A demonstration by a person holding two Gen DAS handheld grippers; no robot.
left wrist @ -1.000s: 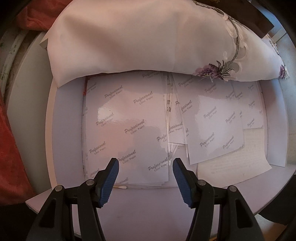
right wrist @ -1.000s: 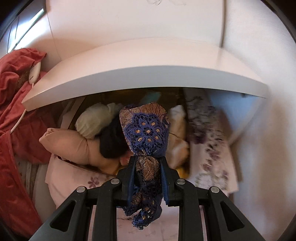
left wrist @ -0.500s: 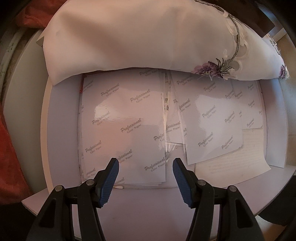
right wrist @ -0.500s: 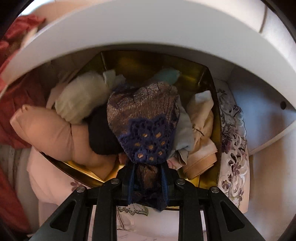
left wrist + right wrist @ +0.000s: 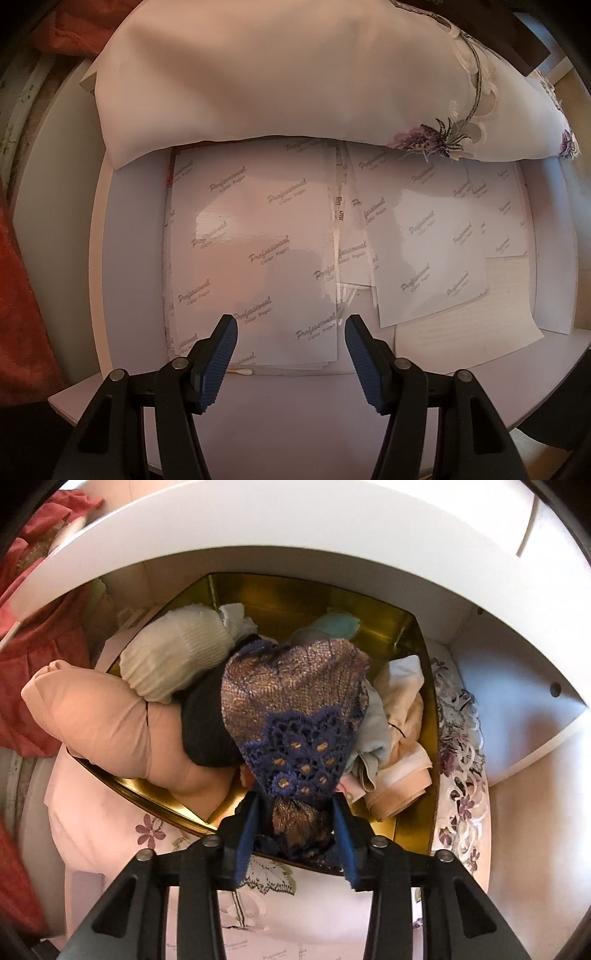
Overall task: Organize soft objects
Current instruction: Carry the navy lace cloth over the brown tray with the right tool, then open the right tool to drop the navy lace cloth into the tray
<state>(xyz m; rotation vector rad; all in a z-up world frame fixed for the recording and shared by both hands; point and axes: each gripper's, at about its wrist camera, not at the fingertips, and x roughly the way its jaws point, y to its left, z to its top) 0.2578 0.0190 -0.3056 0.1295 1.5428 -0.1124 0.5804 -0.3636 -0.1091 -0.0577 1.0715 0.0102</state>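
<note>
In the right wrist view, my right gripper (image 5: 295, 805) has its jaws parted around the tail of a blue-and-gold lace fabric piece (image 5: 295, 709), which rests on the pile in a gold tin box (image 5: 417, 823). The box holds a cream rolled cloth (image 5: 173, 661), a peach stocking roll (image 5: 96, 716), a black piece (image 5: 207, 731) and folded peach cloths (image 5: 402, 760). In the left wrist view, my left gripper (image 5: 290, 332) is open and empty above sheets of glossy paper (image 5: 255, 243).
A white shelf board (image 5: 258, 528) overhangs the box. The box stands on a floral embroidered white cloth (image 5: 461, 753), also in the left wrist view (image 5: 280, 70). Red fabric (image 5: 33, 642) lies at the left. A cotton swab (image 5: 240, 372) lies by the papers on a white table (image 5: 125, 258).
My right gripper moved closer over the gold box and lowered the lace piece onto the pile; its jaws have spread apart from the tight grip. The left gripper barely moved.
</note>
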